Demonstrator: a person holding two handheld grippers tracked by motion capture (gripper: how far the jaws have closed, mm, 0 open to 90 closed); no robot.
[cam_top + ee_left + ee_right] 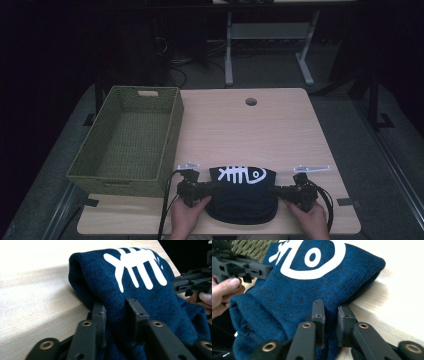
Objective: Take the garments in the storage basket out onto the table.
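A folded dark blue knit garment (pixel 242 192) with a white fish-skeleton print lies at the near edge of the wooden table (pixel 250 135). My left gripper (pixel 216 188) grips its left side. In the left gripper view the jaws (pixel 116 307) pinch a bunched fold of the blue knit (pixel 140 295). My right gripper (pixel 276 190) grips the right side. In the right gripper view its jaws (pixel 332 308) stand close together with the edge of the cloth (pixel 307 290) squeezed between them. Each hand's gripper faces the other across the garment.
A woven green basket (pixel 172 125), with nothing inside, stands on the table's left half, close to my left gripper. A round cable hole (pixel 251 101) sits near the far edge. Beyond the table are a dark floor and a desk frame (pixel 229 50).
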